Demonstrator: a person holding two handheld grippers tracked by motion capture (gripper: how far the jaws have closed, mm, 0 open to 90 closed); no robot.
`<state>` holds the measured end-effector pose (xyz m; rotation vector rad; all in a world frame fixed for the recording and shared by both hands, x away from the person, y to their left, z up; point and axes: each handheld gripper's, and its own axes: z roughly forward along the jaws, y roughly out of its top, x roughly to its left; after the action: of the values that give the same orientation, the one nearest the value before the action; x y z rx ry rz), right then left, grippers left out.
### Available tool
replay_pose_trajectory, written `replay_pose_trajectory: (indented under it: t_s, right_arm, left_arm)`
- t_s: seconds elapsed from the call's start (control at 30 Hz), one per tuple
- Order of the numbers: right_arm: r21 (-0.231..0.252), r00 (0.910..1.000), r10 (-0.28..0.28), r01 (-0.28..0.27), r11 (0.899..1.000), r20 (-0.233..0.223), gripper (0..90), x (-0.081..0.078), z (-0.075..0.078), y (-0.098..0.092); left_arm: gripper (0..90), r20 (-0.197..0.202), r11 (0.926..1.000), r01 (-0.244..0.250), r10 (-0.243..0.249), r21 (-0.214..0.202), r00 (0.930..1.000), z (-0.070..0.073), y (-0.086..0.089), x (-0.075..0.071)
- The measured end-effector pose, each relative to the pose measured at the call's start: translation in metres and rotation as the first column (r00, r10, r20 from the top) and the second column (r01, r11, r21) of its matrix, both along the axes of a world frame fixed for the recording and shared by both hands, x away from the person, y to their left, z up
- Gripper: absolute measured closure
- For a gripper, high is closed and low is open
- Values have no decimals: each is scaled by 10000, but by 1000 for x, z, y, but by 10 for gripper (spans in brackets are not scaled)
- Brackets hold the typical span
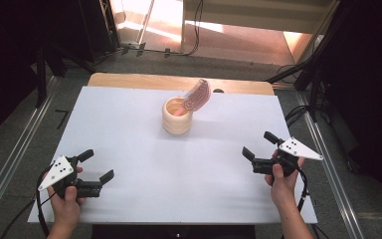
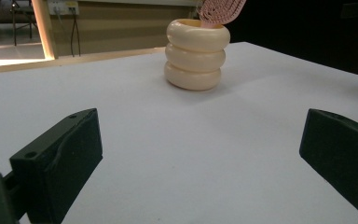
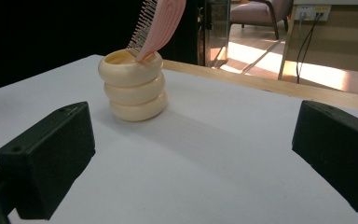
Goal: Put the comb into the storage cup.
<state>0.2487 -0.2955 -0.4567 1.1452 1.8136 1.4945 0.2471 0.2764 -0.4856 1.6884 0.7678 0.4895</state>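
We see one white table (image 1: 144, 189), with a strip of bare wood along its far edge. It carries one cream holder (image 1: 177, 116), and both grippers hover over its near part.

Next in size are the two hands. The left hand (image 1: 67, 199) comes in from the bottom left, the forearm rising almost straight up, and the fingers are closed around the handle of the left gripper (image 1: 96, 167). This gripper points to the right and a little away from us, toward the middle of the table. Its two black jaws stand wide apart with nothing between them; in the left gripper view only the bare table lies between them.

The right hand (image 1: 281, 180) comes in from the bottom right and holds the right gripper (image 1: 259, 144), which points to the left, toward the table's middle. Its jaws are also wide apart and hold nothing.

We count one holder, shaped like three stacked rings, standing upright at the far middle of the table, well apart from both grippers. In it stands one pink hairbrush (image 1: 197, 96), handle down, the head leaning over the rim to the right in the high view. In the right gripper view the bristles (image 3: 142, 28) face left.
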Motion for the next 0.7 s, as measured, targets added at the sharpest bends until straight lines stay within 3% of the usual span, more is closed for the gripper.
replay_pose_trajectory:
  t_s: [0.7]
  right_arm:
    - [-1,9990,-369,370,9993,-237,0,-18,-13,-21]
  left_arm:
    - [0,23,10000,-33,33,-49,10000,1,1,0]
